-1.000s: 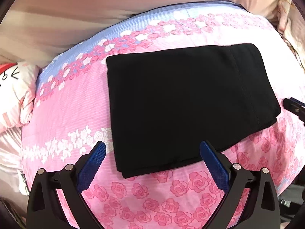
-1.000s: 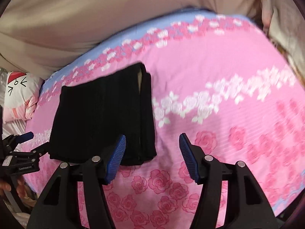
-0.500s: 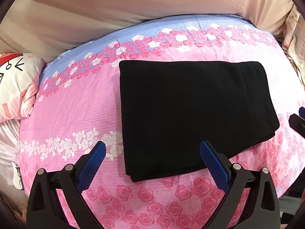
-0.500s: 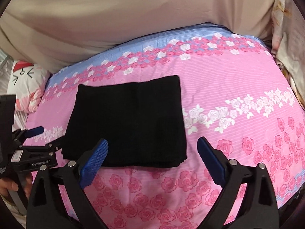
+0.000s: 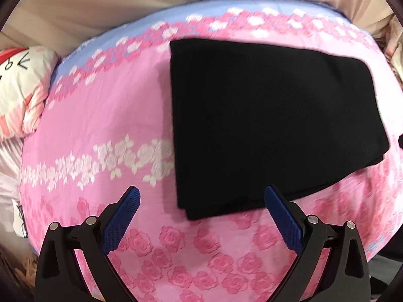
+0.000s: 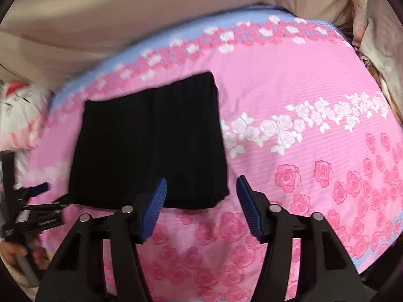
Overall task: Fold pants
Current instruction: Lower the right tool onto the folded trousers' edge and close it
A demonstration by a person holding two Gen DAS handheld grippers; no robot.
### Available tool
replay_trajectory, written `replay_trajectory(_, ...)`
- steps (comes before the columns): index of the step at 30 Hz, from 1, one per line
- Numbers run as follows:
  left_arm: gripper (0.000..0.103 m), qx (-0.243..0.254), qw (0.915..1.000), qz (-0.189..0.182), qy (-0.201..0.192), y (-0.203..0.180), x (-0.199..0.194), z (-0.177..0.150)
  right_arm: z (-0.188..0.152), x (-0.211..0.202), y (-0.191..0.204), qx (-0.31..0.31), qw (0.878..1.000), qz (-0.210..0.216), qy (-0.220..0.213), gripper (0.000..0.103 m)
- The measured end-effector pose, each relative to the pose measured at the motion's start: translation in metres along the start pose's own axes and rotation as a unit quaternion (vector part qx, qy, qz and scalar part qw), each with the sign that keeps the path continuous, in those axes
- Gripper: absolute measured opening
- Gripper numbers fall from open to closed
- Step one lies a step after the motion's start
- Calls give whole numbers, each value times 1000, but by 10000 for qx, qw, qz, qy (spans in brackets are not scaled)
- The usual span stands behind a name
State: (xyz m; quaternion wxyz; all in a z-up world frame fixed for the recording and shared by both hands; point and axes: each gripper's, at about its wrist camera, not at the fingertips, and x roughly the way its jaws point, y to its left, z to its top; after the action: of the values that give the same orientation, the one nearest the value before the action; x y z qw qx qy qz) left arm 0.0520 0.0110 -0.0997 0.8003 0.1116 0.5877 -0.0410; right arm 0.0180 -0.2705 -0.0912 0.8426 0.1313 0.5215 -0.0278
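jaws parted on left gripper (image 5: 201, 201); right gripper (image 6: 201, 188) jaws just narrowed, empty; folded pants (image 6: 151, 143) on bedspread (image 6: 302, 88).

A bedroom in someone's home — the whole surface is a bed (image 5: 100, 115) dressed in a pink sheet printed with roses, a blue band along its far edge. At the bed's left edge lies a cartoon-face pillow (image 5: 22, 85), and beige fabric (image 6: 126, 20) hangs behind the far edge — soft furnishings everywhere.
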Motion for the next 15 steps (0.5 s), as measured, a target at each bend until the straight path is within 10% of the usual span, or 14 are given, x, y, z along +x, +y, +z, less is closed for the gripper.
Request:
replay_trajectory(5,98,-53,9999,88,97,9,5,-8,-1,23,20,-474,9982,-331,187,55)
replay_trajectory(7,98,-50,9999,96,120,10,7,-9,-5,38,18,-549,9971,-337,416,29)
replay_trajectory(9,98,-26,9998,109,160,10,9,-11,-4,38,17,-568,9972,-261,411,25)
replay_trajectory(15,98,-6,9997,179,188,11,10,-13,4,20,5,-464,9981,-400,106,22)
